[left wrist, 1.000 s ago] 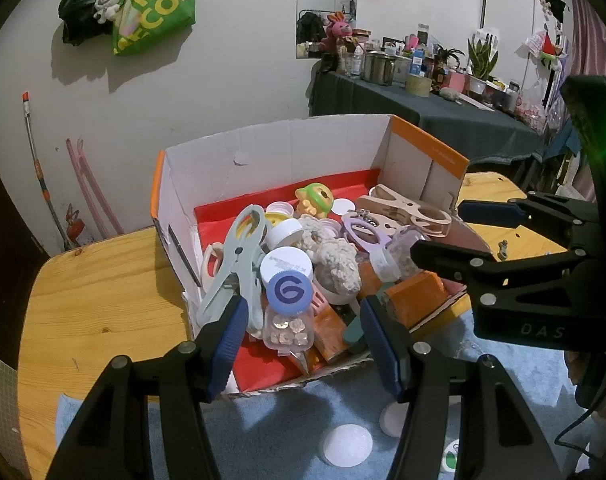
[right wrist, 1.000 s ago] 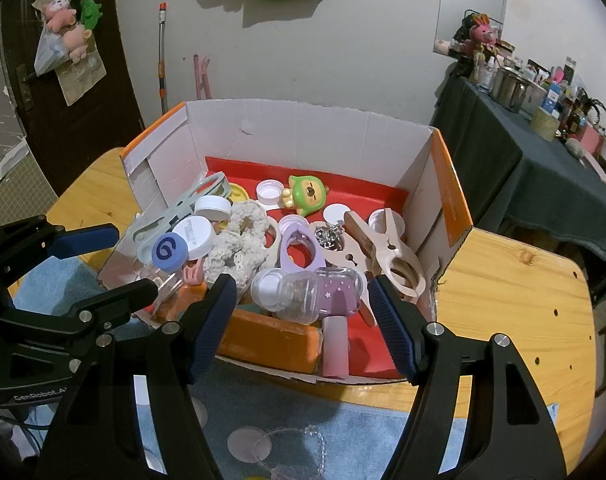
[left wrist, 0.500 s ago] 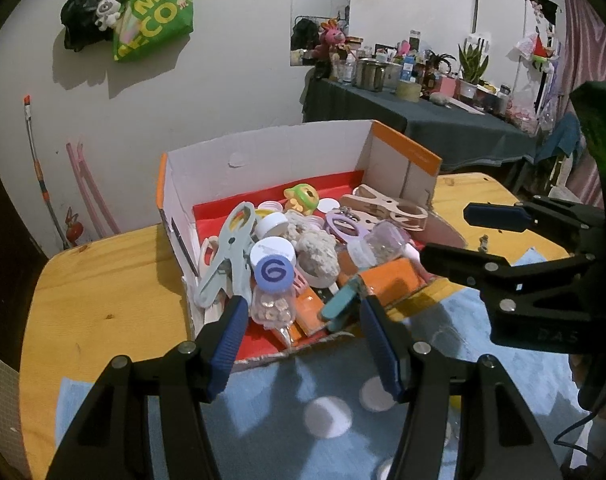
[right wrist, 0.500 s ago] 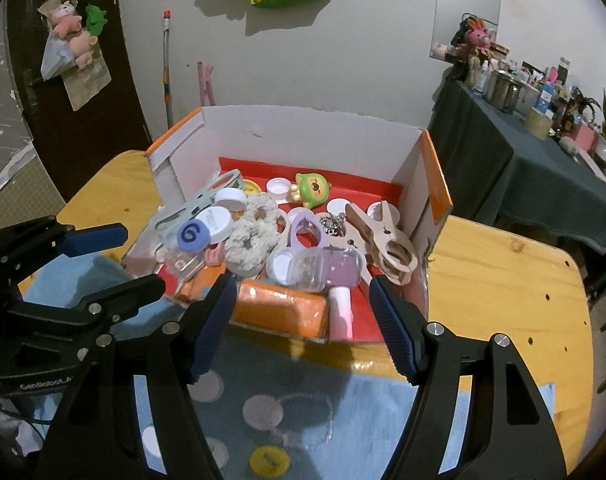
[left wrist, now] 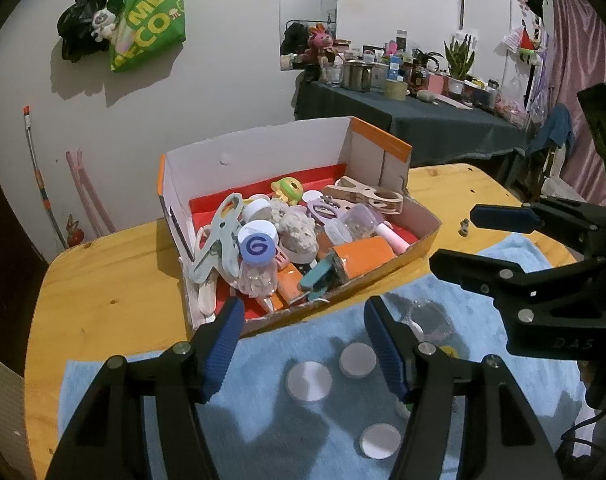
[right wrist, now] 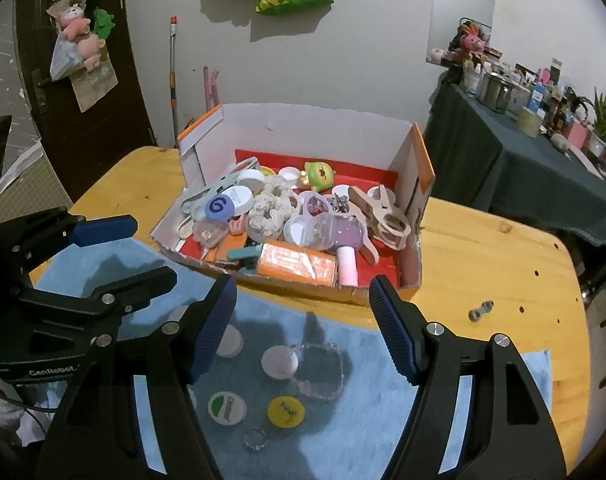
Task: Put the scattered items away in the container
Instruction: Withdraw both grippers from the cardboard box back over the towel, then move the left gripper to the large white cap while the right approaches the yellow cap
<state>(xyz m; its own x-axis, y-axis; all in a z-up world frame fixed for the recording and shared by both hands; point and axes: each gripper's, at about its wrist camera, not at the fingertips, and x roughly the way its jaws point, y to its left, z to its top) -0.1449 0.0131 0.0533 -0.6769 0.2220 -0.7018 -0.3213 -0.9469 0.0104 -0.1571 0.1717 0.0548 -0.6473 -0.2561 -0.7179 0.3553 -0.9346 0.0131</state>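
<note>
An open cardboard box (left wrist: 263, 160) (right wrist: 303, 128) with a red floor sits on the wooden table, heaped with clips, a blue-capped bottle (left wrist: 256, 246), an orange block (right wrist: 299, 266) and a green toy (right wrist: 320, 174). In front of it, on a blue cloth (left wrist: 263, 420), lie white caps (left wrist: 309, 380), a yellow cap (right wrist: 285, 411), a green-and-white cap (right wrist: 226, 408), a clear bracelet (right wrist: 321, 370) and a small ring (right wrist: 255, 440). My left gripper (left wrist: 301, 312) hovers over the cloth's far edge, jaws opening, nothing between them. My right gripper (right wrist: 301, 286) stands open and empty beside it.
A small metal piece (right wrist: 480, 311) lies on bare wood right of the box. A side table (right wrist: 523, 168) under dark cloth, crowded with bottles and plants, stands behind on the right. A dark door (right wrist: 63, 80) is at the back left.
Both grippers have drawn back from the box toward the near side. The box now looks smaller, and more of the blue cloth with its caps and bracelet has come into view.
</note>
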